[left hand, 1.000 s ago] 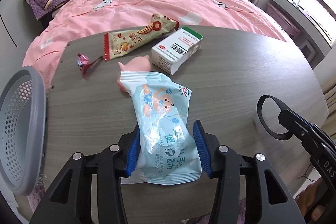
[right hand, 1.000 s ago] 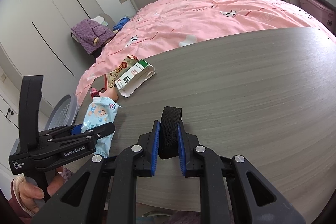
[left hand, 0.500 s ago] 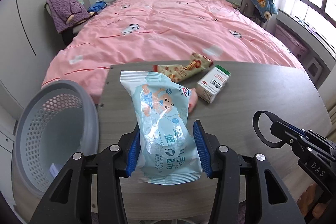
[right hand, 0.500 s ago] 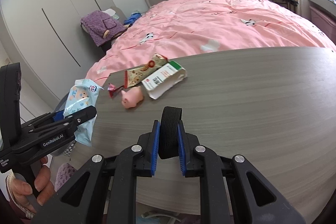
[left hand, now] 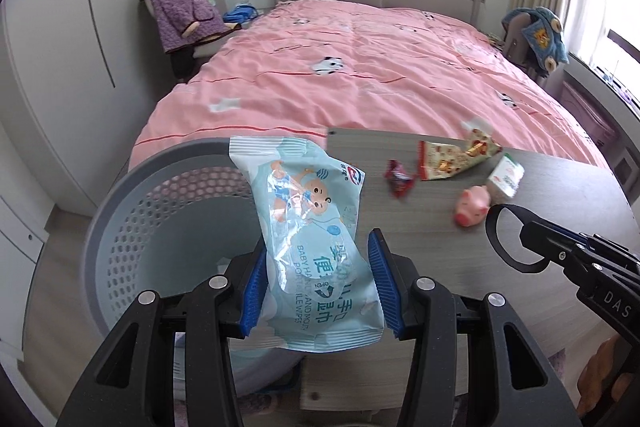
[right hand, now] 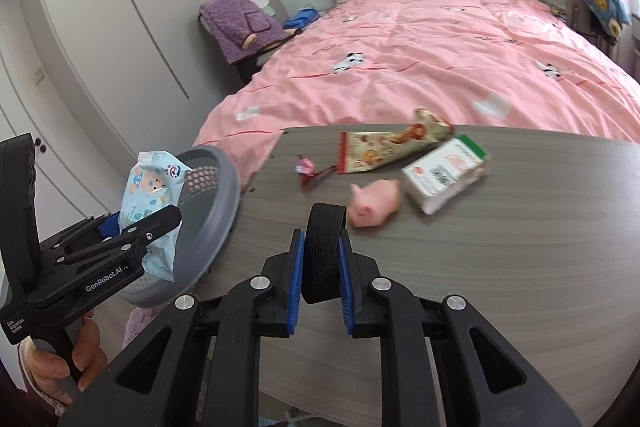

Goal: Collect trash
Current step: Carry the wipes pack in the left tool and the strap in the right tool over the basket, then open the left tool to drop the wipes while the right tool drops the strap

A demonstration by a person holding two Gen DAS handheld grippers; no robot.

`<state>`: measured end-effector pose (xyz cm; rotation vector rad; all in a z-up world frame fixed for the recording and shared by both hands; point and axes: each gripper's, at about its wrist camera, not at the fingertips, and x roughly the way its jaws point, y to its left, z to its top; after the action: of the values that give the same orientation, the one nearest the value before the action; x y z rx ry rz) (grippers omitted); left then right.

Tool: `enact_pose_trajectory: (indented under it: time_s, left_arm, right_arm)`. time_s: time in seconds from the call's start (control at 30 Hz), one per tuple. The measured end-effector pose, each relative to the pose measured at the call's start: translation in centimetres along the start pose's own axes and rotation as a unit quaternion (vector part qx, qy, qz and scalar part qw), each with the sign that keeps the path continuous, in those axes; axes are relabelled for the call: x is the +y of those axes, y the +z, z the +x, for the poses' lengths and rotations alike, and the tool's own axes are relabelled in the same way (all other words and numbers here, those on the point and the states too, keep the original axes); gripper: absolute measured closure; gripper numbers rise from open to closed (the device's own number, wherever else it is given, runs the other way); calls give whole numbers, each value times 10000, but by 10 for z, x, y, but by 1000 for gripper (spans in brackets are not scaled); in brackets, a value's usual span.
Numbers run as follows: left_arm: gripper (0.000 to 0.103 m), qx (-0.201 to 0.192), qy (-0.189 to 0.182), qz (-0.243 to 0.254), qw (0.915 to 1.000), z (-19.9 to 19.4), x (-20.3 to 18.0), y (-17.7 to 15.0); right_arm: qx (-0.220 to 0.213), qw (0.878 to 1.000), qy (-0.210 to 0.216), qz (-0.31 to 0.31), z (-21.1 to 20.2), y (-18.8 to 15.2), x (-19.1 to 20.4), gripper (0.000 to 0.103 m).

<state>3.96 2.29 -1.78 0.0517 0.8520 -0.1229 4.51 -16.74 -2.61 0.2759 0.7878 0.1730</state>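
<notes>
My left gripper (left hand: 318,279) is shut on a light blue pack of baby wipes (left hand: 312,235), held in the air over the right rim of the grey perforated basket (left hand: 132,227). The right wrist view shows that same pack (right hand: 154,203) beside the basket (right hand: 216,223). My right gripper (right hand: 322,259) is shut on a black elastic band (right hand: 322,247) above the wooden table (right hand: 500,267). On the table lie a red candy wrapper (right hand: 308,169), a patterned snack wrapper (right hand: 388,145), a white and green box (right hand: 444,173) and a pink toy pig (right hand: 374,203).
The basket stands off the table's left end, below its edge. A pink-covered bed (left hand: 380,75) lies beyond the table, with a chair holding purple cloth (left hand: 184,11) at left. A hand (right hand: 60,359) grips the left tool's handle.
Both grippers have swung left. The wipes pack has gone from over the table to over the basket's rim. The table items now sit to the right in the left wrist view.
</notes>
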Motion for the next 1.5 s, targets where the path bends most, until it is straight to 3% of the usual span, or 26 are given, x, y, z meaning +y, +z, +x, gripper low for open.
enact_pose_trajectory:
  time_s: [0.43, 0.6, 1.0, 1.07, 1.13, 1.5]
  left_arm:
    - [57, 192, 504, -444, 9976, 15, 101, -10]
    - [57, 274, 539, -582, 9965, 23, 121, -15]
    - [55, 395, 612, -731, 9947, 32, 136, -20]
    - [43, 393, 645, -747, 9943, 33, 137, -19]
    - [41, 362, 681, -753, 9942, 31, 138, -20]
    - [32, 281, 861, -822, 9925, 20, 145, -23]
  right_arm:
    - [346, 9959, 561, -613, 59, 19, 90, 86]
    - [466, 9928, 720, -840, 79, 24, 117, 86]
    - [581, 9903, 810, -972, 102, 27, 136, 81]
    - [554, 9904, 813, -973, 101, 27, 135, 70]
    - [527, 9907, 796, -972, 101, 27, 135, 64]
    - [439, 9913, 715, -1014, 97, 25, 137, 59]
